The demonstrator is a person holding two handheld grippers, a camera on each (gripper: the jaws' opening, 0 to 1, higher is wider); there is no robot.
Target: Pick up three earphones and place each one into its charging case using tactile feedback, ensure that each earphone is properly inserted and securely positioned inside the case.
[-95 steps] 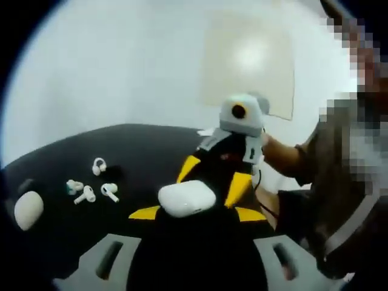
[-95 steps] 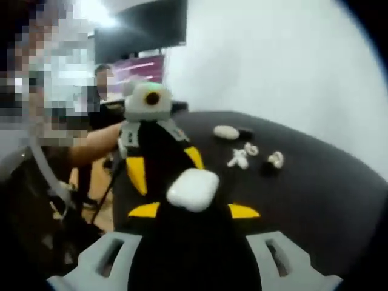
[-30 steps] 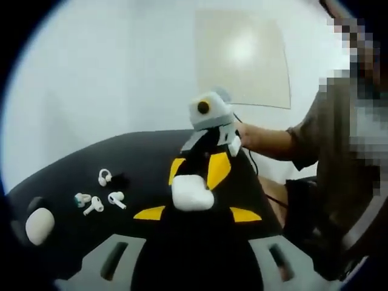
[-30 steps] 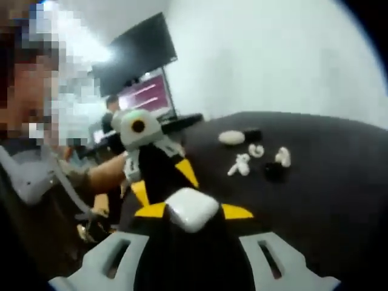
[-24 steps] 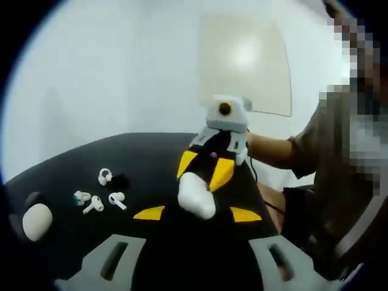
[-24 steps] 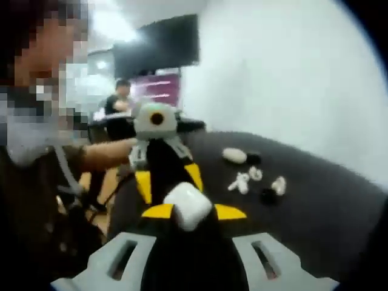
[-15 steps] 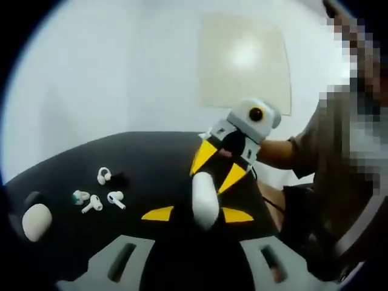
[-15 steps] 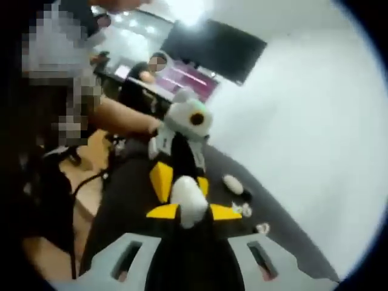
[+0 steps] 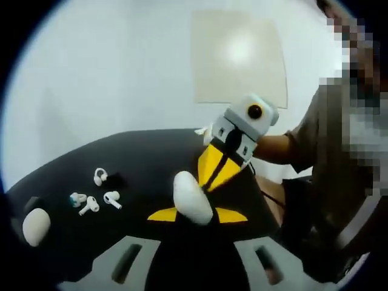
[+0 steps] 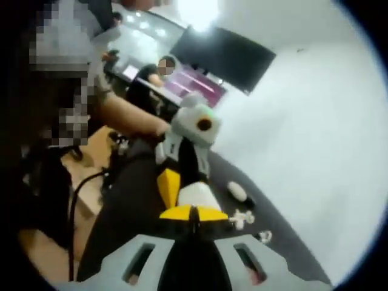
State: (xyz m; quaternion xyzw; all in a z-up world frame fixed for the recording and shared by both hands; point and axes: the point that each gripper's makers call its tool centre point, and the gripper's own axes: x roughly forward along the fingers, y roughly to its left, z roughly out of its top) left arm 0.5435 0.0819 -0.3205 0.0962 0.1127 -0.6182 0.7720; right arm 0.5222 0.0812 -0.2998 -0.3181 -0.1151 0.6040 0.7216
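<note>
A white charging case (image 9: 193, 197) stands on end between my left gripper's (image 9: 195, 215) yellow-tipped jaws, which are shut on it above the black table (image 9: 139, 151). My right gripper (image 9: 208, 182) reaches in from the right, its yellow fingers drawn into a narrow point that touches the case's top. In the right gripper view, my right gripper (image 10: 193, 213) has its tips together just below the case (image 10: 197, 195), and the left gripper (image 10: 189, 189) holds the case from behind. Several white earphones (image 9: 100, 177) (image 9: 90, 205) (image 9: 111, 198) lie loose on the table's left.
A second white case (image 9: 35, 226) lies near the table's left edge, also seen as a small oval case (image 10: 236, 191) beside loose earphones (image 10: 240, 217). A person's arm (image 9: 276, 148) and body border the right. A dark monitor (image 10: 224, 57) and seated people sit behind.
My right gripper's jaws have drawn together from either side of the case to a closed point at its top. The case has tipped from lying flat to standing on end. Both views shifted.
</note>
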